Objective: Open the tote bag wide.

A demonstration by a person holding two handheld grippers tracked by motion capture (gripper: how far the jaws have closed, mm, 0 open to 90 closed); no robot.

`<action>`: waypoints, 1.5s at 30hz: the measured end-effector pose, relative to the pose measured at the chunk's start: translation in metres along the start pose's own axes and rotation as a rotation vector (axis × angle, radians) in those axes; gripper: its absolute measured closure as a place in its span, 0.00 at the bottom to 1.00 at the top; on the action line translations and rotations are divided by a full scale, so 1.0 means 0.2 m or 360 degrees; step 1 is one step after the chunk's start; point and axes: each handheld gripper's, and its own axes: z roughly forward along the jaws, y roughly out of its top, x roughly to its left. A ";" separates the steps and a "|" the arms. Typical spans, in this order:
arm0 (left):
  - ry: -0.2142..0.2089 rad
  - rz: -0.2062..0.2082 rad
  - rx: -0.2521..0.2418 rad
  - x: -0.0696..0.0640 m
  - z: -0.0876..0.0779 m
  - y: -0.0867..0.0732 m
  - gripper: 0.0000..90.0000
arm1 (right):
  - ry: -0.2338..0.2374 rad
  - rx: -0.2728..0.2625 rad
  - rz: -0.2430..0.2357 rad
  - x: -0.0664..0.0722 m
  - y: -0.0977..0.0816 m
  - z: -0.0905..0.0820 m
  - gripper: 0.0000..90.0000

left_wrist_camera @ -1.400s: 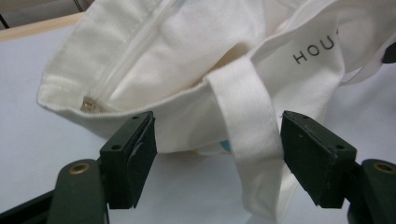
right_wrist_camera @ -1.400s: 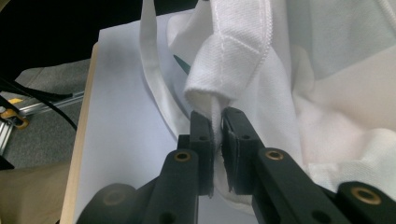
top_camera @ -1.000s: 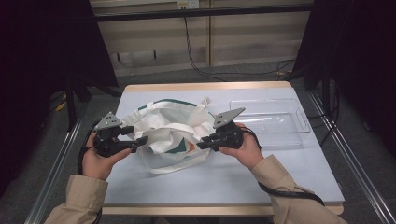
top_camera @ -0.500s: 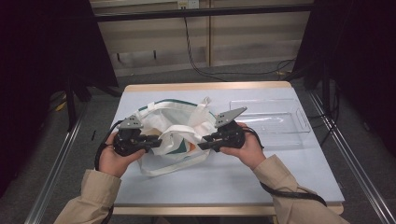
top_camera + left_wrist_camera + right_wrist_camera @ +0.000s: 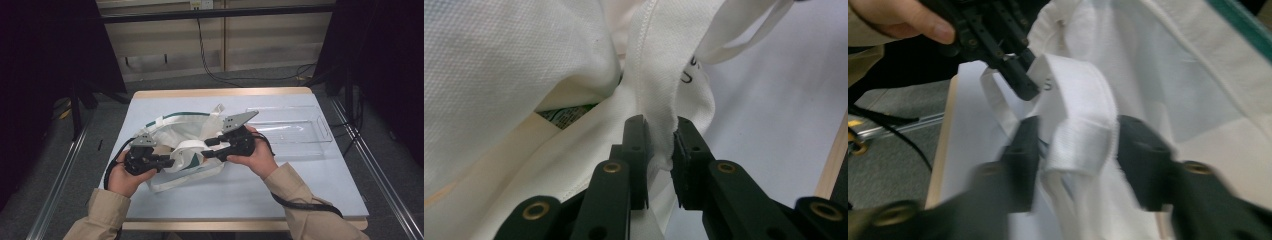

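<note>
Your white cloth bag (image 5: 182,150) lies crumpled on the table (image 5: 280,190), left of the clear plastic tray (image 5: 295,131). It has a green trim along the far rim.

Your left gripper (image 5: 167,162) sits at the bag's near-left edge. Its jaws have just been closing, and in the left gripper view (image 5: 659,150) they pinch a fold of the bag's white strap (image 5: 656,85). The fabric bunches between the pads, so that's a grip.

Your right gripper (image 5: 206,148) comes in at the bag's right side, between bag and tray, pointing at the left gripper. Its jaws have just been opening. In the right gripper view (image 5: 1078,145) the strap loop (image 5: 1080,112) sits between them with a gap on both sides, so they're not pressing on it. That frame is blurred at the jaws.

In that same view the left gripper's jaws (image 5: 1023,82) hold the same strap just beyond the loop.
</note>
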 end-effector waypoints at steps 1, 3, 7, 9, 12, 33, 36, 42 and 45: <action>0.0010 -0.0010 -0.0009 0.00 0.00 0.00 0.86 | -0.0001 0.0015 -0.0027 0.01 0.00 0.01 0.67; 0.0011 -0.0032 -0.0037 0.00 -0.01 0.00 0.74 | 0.0023 0.0051 -0.0071 0.02 0.00 0.03 0.79; 0.0040 0.0031 -0.0124 -0.02 -0.02 0.02 0.53 | 0.0088 0.0093 -0.0065 0.03 -0.03 0.06 0.87; 0.0018 0.0059 -0.0169 -0.04 -0.02 0.05 0.50 | 0.0114 0.0116 -0.0049 0.04 -0.05 0.08 0.88; 0.0013 0.0096 -0.0161 -0.06 0.00 0.08 0.49 | 0.0141 0.0176 -0.0059 0.05 -0.08 0.12 0.89; -0.0104 0.0095 0.0037 -0.09 0.13 -0.02 0.87 | -0.0119 0.0143 0.0036 -0.08 -0.02 -0.13 0.47; -0.0113 0.0089 0.0022 -0.09 0.13 -0.03 0.87 | -0.0218 0.0137 0.0073 -0.14 -0.03 -0.14 0.45; -0.0111 0.0092 0.0017 -0.09 0.13 -0.03 0.87 | -0.0354 0.0107 0.0120 -0.22 -0.02 -0.17 0.45; -0.0104 0.0107 0.0022 -0.09 0.12 -0.03 0.87 | -0.0371 0.0115 0.0131 -0.25 -0.02 -0.16 0.46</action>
